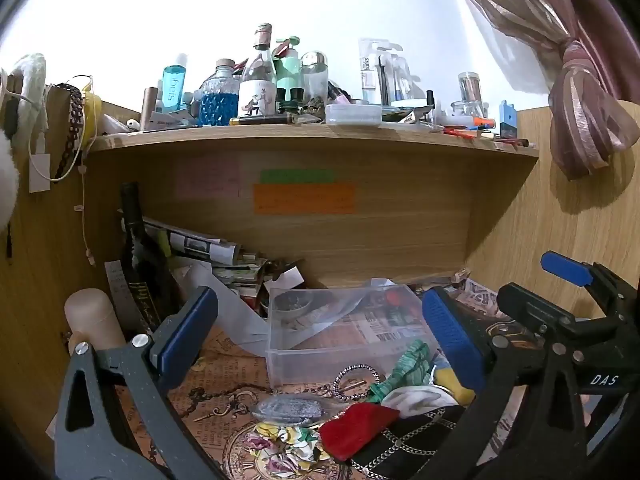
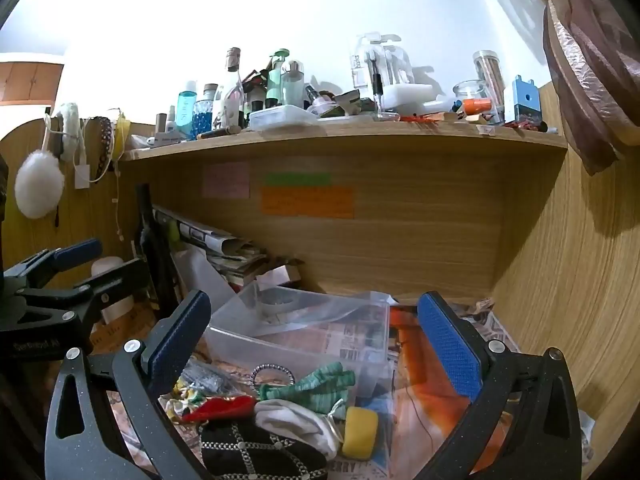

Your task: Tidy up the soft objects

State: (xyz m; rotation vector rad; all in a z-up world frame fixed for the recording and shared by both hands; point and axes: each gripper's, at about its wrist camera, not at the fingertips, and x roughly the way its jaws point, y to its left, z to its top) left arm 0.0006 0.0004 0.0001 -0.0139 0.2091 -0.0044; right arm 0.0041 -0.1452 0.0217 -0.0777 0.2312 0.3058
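Note:
A pile of soft things lies on the desk in front of a clear plastic box: a red cloth, a green knitted piece, a white cloth, a yellow sponge, a floral scrunchie, a black chain-patterned pouch. My left gripper is open above the pile. My right gripper is open, also above it. Both are empty.
A cluttered wooden shelf with bottles runs above. A dark bottle, rolled papers and a beige cylinder stand at the left. A ring, chain and key lie near the box. Wooden walls close both sides.

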